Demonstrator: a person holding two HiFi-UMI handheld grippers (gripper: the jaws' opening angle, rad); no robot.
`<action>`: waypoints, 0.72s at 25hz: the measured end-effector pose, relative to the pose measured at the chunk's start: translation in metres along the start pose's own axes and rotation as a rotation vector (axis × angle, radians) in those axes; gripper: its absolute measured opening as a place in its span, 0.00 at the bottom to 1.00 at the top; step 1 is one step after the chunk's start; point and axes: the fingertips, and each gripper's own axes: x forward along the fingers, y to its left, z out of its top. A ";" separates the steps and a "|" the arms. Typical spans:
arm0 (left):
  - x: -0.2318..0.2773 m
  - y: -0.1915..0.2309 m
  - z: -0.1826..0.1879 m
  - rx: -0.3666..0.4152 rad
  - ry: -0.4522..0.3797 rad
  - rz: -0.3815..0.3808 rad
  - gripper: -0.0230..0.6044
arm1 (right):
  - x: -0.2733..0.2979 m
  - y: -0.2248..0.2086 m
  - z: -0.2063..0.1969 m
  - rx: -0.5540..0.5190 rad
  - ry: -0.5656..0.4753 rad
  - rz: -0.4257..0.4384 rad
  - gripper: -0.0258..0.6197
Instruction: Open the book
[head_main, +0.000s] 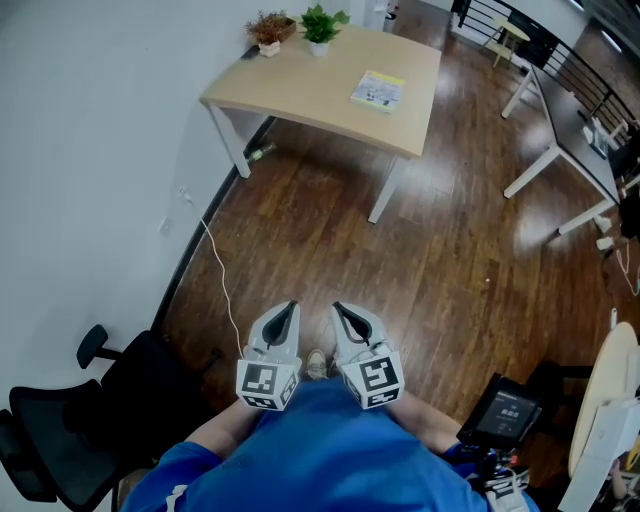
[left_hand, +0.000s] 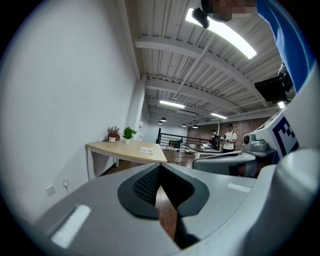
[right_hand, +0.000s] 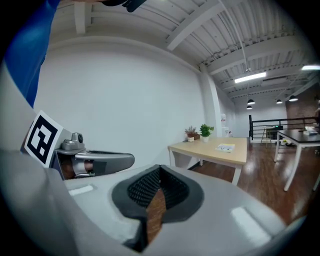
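A closed book (head_main: 378, 90) with a yellow-and-white cover lies flat on a light wooden table (head_main: 300, 85) far ahead, across the wood floor. It shows small in the left gripper view as the book (left_hand: 146, 149) and in the right gripper view as the book (right_hand: 226, 147). My left gripper (head_main: 292, 306) and right gripper (head_main: 338, 307) are held side by side close to my body, well short of the table. Both point toward it. The left gripper (left_hand: 160, 167) and the right gripper (right_hand: 160, 167) have their tips together, and nothing is held in either.
Two small potted plants (head_main: 295, 26) stand at the table's far left corner, by the white wall. A black office chair (head_main: 60, 420) is at my left and a white cable (head_main: 222, 280) trails over the floor. White desks (head_main: 560, 130) stand to the right, and people (left_hand: 229, 138) are far off.
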 end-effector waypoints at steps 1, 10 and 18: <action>0.002 0.002 0.000 0.001 -0.001 0.004 0.04 | 0.002 -0.001 0.001 -0.002 -0.005 0.004 0.04; 0.056 0.000 0.015 0.017 0.003 -0.010 0.05 | 0.028 -0.048 0.020 0.012 -0.027 -0.005 0.04; 0.121 -0.022 0.018 0.027 0.015 -0.056 0.05 | 0.037 -0.112 0.019 0.030 -0.033 -0.031 0.04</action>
